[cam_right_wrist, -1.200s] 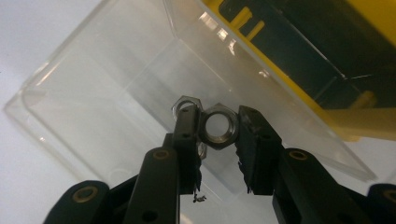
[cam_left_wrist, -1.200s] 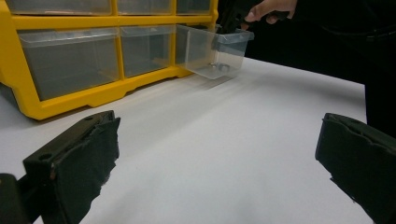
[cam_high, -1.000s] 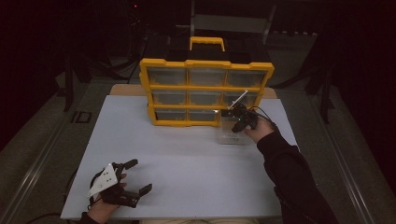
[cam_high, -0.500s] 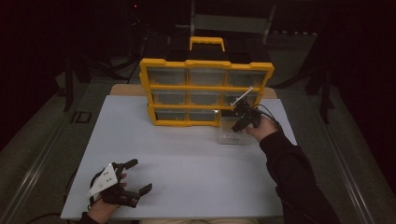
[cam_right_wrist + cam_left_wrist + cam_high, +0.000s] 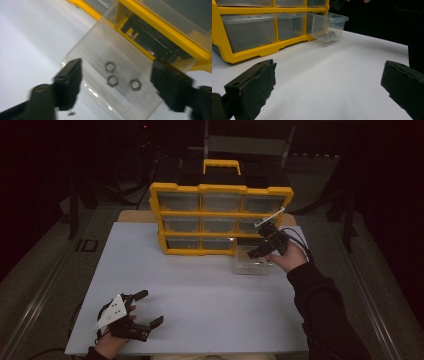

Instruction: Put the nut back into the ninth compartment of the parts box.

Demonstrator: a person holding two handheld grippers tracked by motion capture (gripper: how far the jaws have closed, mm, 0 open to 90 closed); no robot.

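**Bin out, nuts next**

My left gripper [image 5: 142, 310] rests near me, jaws wide, idle. Farther off my right gripper [image 5: 116, 85] hangs open over the clear bin [image 5: 252, 266] w/ three nuts [image 5: 113, 80], just out front of the yellow organizer [image 5: 220, 217].

This looks like a workshop or lab test bench: a yellow parts organizer [image 5: 221, 218] with clear drawers stands on a plain white table [image 5: 200, 295], one drawer [image 5: 112, 82] holds hex nuts [image 5: 112, 80], and dark equipment frames surround it.
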